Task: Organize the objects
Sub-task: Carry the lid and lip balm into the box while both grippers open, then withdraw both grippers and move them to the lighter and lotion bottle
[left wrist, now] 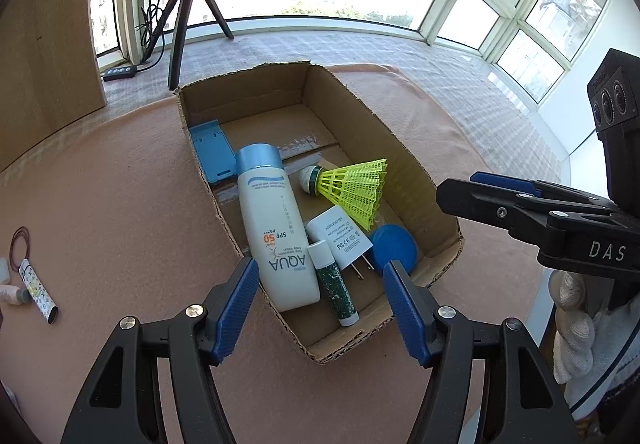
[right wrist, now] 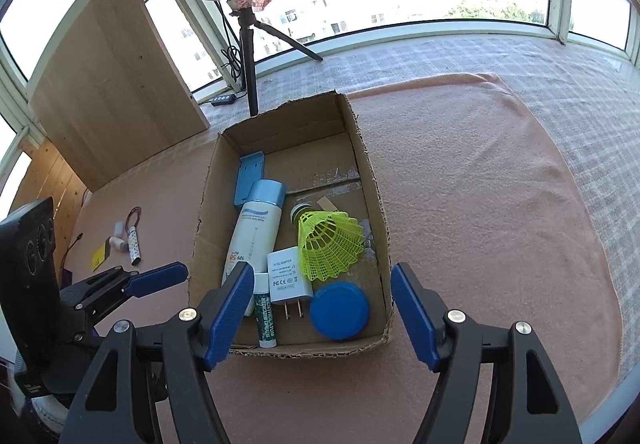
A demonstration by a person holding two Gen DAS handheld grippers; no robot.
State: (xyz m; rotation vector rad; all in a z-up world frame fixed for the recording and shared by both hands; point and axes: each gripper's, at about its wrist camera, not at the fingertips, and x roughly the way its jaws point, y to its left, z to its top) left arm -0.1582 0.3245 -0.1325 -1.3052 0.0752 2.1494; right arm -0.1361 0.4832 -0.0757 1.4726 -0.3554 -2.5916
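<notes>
Both black, blue-padded tools hover near the open brown cardboard box [right wrist: 372, 180]: left gripper [left wrist: 318, 304] and right gripper [right wrist: 322, 310] spread wide, apparently touching nothing.

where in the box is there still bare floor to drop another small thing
The far end of the cardboard box is bare, between its back wall, the blue stand and the yellow shuttlecock. The near end is crowded: sunscreen bottle, lip balm, white adapter and blue lid lie packed together.
</notes>
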